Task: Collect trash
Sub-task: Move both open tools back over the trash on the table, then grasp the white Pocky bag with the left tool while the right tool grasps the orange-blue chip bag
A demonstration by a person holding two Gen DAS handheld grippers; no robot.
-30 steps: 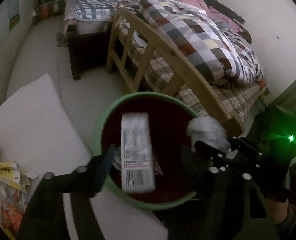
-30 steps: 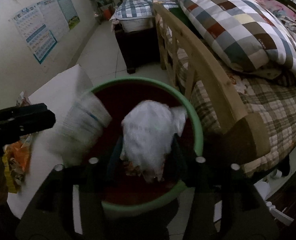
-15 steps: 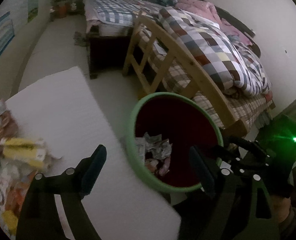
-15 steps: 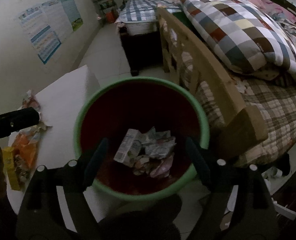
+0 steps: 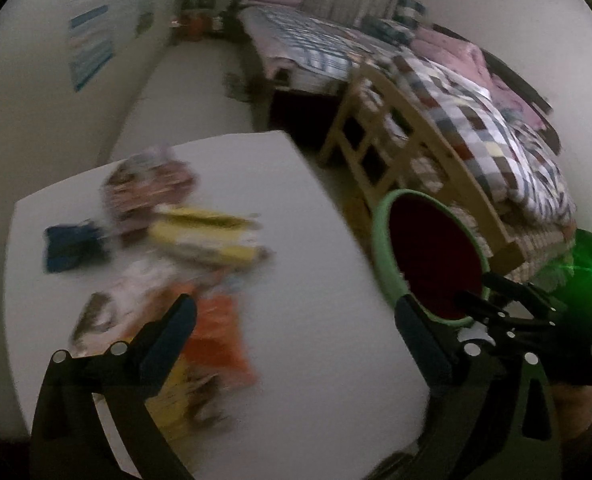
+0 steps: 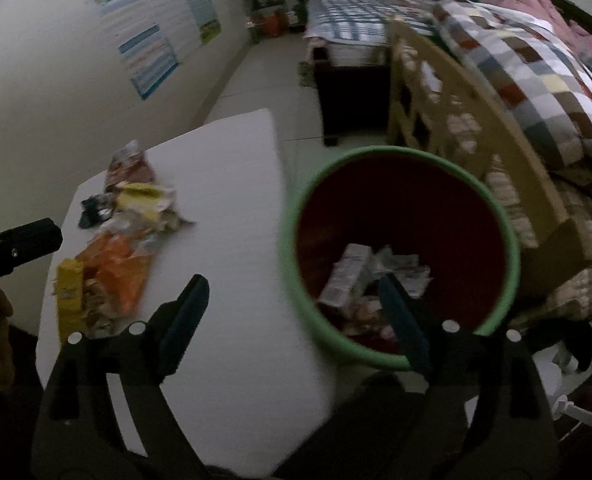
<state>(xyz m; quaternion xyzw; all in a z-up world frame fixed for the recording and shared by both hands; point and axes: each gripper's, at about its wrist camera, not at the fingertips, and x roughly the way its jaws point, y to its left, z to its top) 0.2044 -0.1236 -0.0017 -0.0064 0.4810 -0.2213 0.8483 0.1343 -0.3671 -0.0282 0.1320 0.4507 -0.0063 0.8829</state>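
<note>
A green bin [image 6: 396,153] with a dark red inside stands beside the white table [image 6: 232,184]. A white carton [image 6: 348,276] and crumpled wrappers lie at its bottom. On the table sits a blurred pile of trash: an orange wrapper [image 5: 220,332], a yellow packet [image 5: 200,236] and a dark blue wrapper [image 5: 72,244]. My left gripper [image 5: 296,320] hangs over the table by the pile, jaws opening, nothing between them. My right gripper [image 6: 294,304] straddles the bin's near left rim, jaws opening and empty. In the right wrist view the orange wrapper [image 6: 116,268] lies left of it.
A wooden bed frame [image 6: 468,92] with a checked quilt [image 6: 536,64] stands close behind the bin. A dark low cabinet [image 6: 352,92] and a second bed lie further back. Posters [image 6: 156,48] hang on the left wall. Pale floor [image 5: 200,92] runs behind the table.
The carton and the white crumpled paper left the jaws and dropped into the bin. Both grippers opened wider and swung left, the left one from over the bin to over the table's trash.
</note>
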